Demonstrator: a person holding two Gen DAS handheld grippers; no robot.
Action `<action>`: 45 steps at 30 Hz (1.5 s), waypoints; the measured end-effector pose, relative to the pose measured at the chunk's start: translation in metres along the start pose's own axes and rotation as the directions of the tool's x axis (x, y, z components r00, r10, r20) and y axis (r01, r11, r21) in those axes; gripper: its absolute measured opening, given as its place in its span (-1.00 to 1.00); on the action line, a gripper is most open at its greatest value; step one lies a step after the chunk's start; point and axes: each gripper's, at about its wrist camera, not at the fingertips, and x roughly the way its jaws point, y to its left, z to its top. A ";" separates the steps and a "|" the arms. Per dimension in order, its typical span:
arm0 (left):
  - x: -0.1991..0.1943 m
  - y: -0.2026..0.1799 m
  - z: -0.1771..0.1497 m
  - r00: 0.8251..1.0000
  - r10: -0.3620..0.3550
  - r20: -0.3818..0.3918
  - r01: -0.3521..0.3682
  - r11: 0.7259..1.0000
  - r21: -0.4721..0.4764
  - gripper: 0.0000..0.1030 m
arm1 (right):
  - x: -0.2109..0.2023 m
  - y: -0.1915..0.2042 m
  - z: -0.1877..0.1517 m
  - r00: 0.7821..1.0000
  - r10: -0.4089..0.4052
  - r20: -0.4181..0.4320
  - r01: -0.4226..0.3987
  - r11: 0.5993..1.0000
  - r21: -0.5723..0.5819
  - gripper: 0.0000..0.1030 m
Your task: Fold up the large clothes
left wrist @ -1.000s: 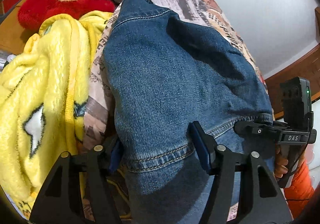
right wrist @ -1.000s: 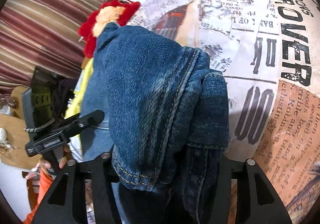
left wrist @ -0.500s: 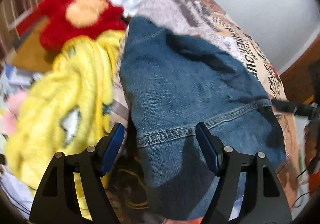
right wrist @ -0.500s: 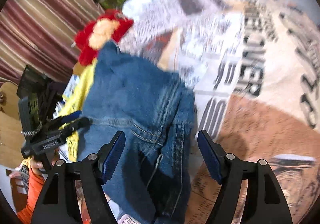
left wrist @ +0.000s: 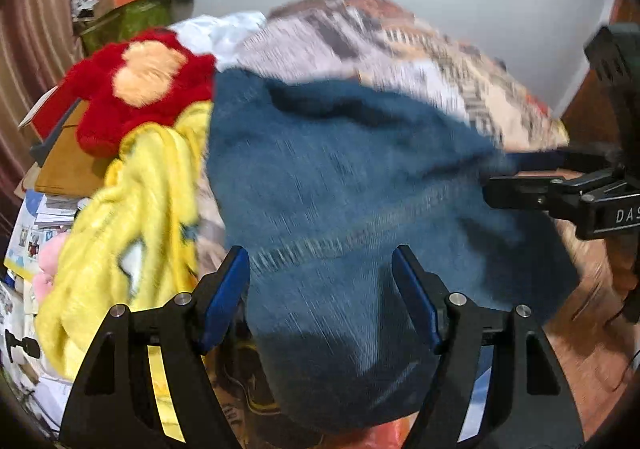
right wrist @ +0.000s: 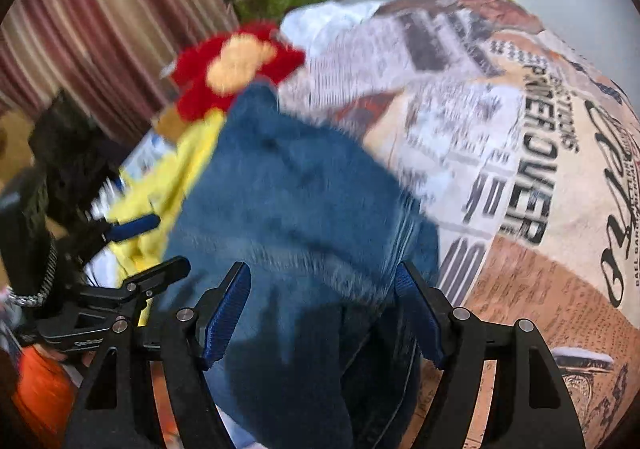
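Currently both claws are released, nothing clamped. Left gripper (left wrist: 320, 301): blue pads spread wide, jeans (left wrist: 352, 209) lying between and past them, denim not pinched. Right gripper (right wrist: 322, 313): same, jaws wide apart, folded denim (right wrist: 296, 209) under and between the pads, no grip.

Jeans sit folded in a blue stack on the newspaper-print bedspread (right wrist: 500, 137), near edge of the bed, hem end hanging toward the cameras. A stitched seam runs across the fabric just beyond the left claw's pads. Both views are motion-blurred, so fold edges are hard to read.

Left of the jeans, touching them: yellow fleece blanket (left wrist: 132, 209). Far-left of that, a red plush toy (left wrist: 140, 89) with an orange patch, resting against the blanket's far end. White cloth (left wrist: 220, 33) behind the plush. Striped curtain (right wrist: 100, 29) at far left in the right wrist view.

Each claw shows in the other's view: right one (left wrist: 516, 181) at the jeans' right edge, left one (right wrist: 156, 245) at their left edge over the yellow blanket.
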 end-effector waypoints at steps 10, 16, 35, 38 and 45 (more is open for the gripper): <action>-0.010 0.003 -0.048 0.999 0.037 0.006 -0.037 0.999 -0.029 0.79 | -0.004 -0.025 -0.058 0.999 -0.016 -0.042 0.015 1.000 -0.026 0.46; -0.028 0.006 -0.066 0.998 0.058 -0.015 -0.059 0.996 -0.067 0.78 | -0.034 -0.022 -0.080 0.998 -0.068 -0.019 0.067 0.997 -0.031 0.46; -0.231 -0.047 -0.034 0.860 0.140 0.490 -0.118 0.990 -0.076 0.78 | -0.234 0.066 -0.088 0.843 -0.065 0.534 0.105 0.994 -0.043 0.46; -0.267 -0.059 -0.037 0.800 0.122 0.588 -0.098 0.992 -0.073 0.78 | -0.265 0.085 -0.095 0.786 -0.033 0.618 0.085 0.995 -0.055 0.46; -0.324 -0.074 -0.055 0.687 0.101 0.720 -0.061 0.995 -0.082 0.78 | -0.310 0.125 -0.123 0.679 -0.008 0.734 0.089 0.993 -0.072 0.46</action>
